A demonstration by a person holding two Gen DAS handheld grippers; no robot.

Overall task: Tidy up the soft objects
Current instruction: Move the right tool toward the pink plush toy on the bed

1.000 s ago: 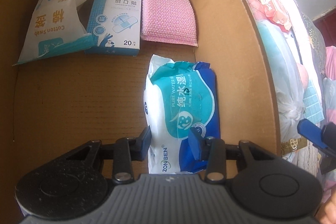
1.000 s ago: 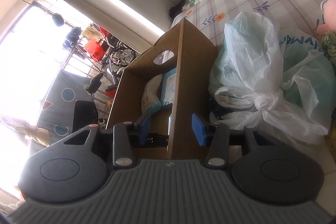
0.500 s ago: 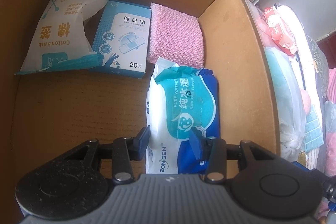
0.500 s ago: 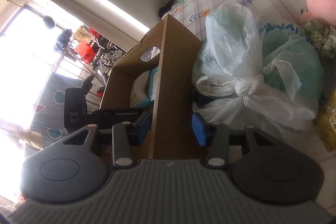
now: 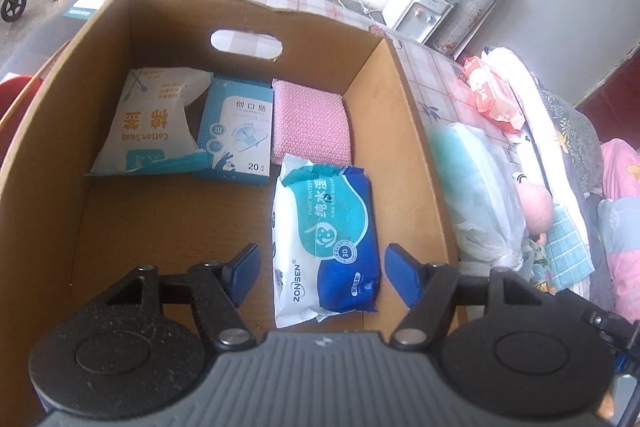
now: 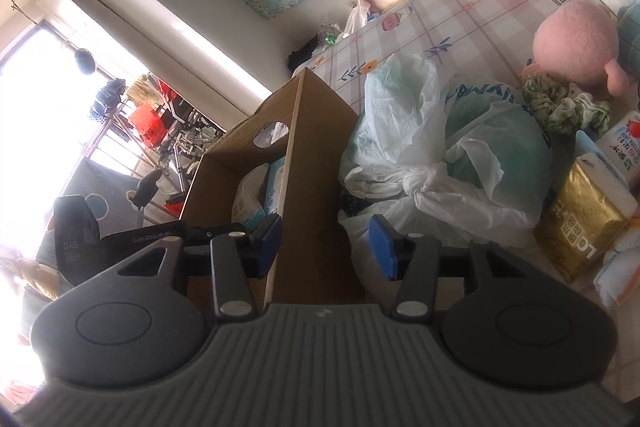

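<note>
A cardboard box (image 5: 404, 131) sat on a patterned table; in the left wrist view the left gripper (image 5: 320, 265) hung wide open and empty above the wet-wipes pack (image 5: 324, 239) lying inside, near the pink cloth (image 5: 310, 123). In the right wrist view, the right gripper (image 6: 326, 241) — fingers parted, holding nothing — straddled the box wall beside tied plastic bags (image 6: 432, 163).

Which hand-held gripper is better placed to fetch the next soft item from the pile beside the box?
Likely the right hand-held gripper: it is open outside the cardboard box, beside the tied plastic bag and gold pack. The left hand-held gripper is open over the wet wipes pack inside the box.
</note>
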